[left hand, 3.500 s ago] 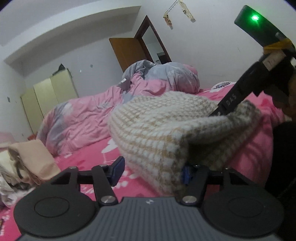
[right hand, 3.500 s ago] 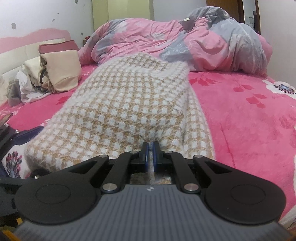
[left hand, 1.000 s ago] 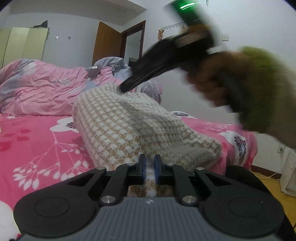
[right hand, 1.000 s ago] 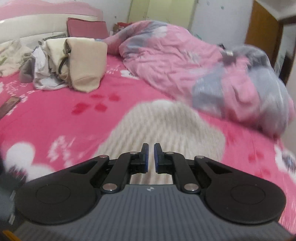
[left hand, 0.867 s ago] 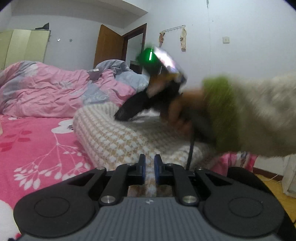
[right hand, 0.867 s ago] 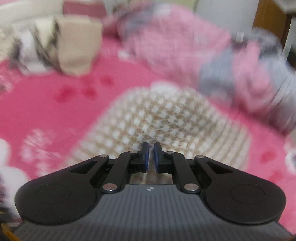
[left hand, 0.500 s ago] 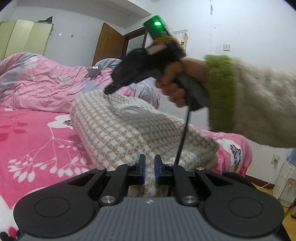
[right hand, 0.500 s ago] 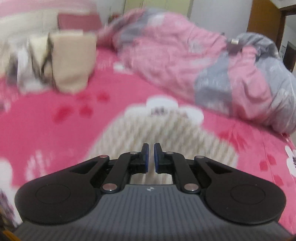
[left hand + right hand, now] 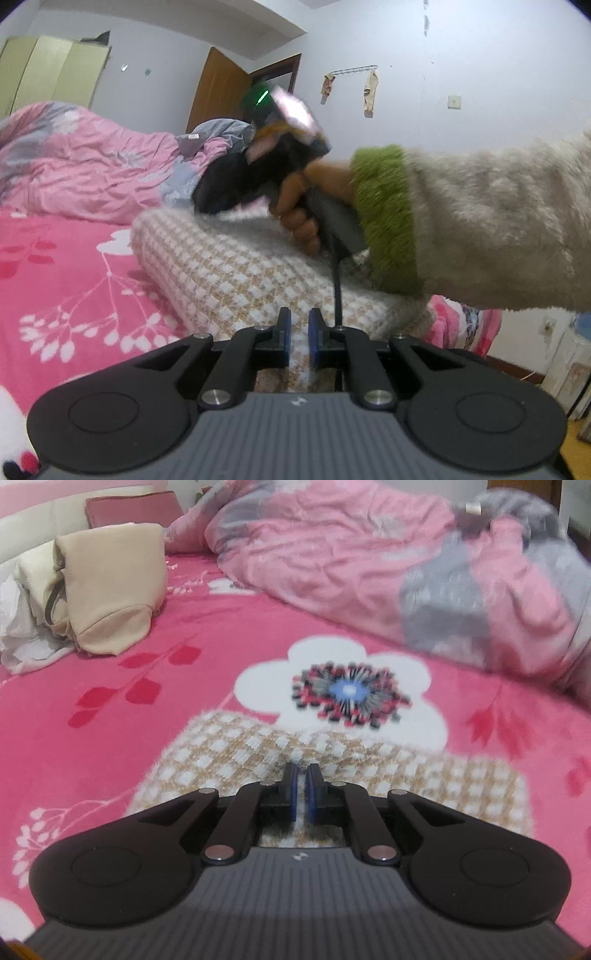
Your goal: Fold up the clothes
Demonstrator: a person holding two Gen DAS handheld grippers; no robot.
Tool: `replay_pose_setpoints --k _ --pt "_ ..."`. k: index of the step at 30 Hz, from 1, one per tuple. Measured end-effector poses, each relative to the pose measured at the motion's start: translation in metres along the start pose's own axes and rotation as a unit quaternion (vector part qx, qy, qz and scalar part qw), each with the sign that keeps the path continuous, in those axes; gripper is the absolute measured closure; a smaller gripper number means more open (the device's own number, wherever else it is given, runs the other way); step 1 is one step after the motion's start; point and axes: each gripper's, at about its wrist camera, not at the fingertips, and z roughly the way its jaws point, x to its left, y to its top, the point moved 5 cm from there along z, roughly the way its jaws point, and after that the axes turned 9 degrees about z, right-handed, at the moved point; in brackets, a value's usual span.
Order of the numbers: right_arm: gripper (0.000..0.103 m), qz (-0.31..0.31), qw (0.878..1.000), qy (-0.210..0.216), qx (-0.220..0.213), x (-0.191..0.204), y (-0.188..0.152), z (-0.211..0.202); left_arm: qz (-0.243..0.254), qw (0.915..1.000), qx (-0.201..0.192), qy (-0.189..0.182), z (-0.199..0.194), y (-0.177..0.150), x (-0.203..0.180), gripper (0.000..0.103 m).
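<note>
A beige-and-white checked knit garment (image 9: 229,266) lies bunched on the pink floral bedsheet (image 9: 74,295). My left gripper (image 9: 297,332) is shut on its near edge, with fabric showing between the blue pads. Beyond it, a hand (image 9: 299,218) in a cream sleeve with a green cuff (image 9: 384,218) holds my right gripper (image 9: 203,195), blurred, low on the garment's far top. In the right wrist view that gripper (image 9: 301,790) is shut on a fold of the garment (image 9: 229,746), which spreads under and around its fingers.
A crumpled pink and grey duvet (image 9: 369,554) fills the back of the bed. A pile of beige and white folded clothes (image 9: 110,590) sits at the left by the headboard. The bed's edge and floor (image 9: 576,443) lie to the right of the left gripper.
My right gripper has swung across and come down with the garment's far part, which now lies lower and flatter on the bed. The left gripper has stayed in place, still shut on the near edge.
</note>
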Motion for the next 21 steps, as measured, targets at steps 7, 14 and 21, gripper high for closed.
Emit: replay_pose_setpoints --k 7,14,21 --pt "0.097 -0.024 0.997 0.061 -0.039 0.019 0.027 -0.016 0.002 1.0 -0.004 0.002 0.0 -0.002 -0.001 0.092" --pt "0.098 -0.019 0.998 0.043 0.037 0.023 -0.002 0.05 0.004 1.0 -0.007 0.003 0.0 -0.002 -0.002 0.092" --pt "0.097 -0.035 0.999 0.017 -0.006 0.028 0.003 0.023 0.002 1.0 -0.008 0.001 -0.007 -0.002 -0.003 0.092"
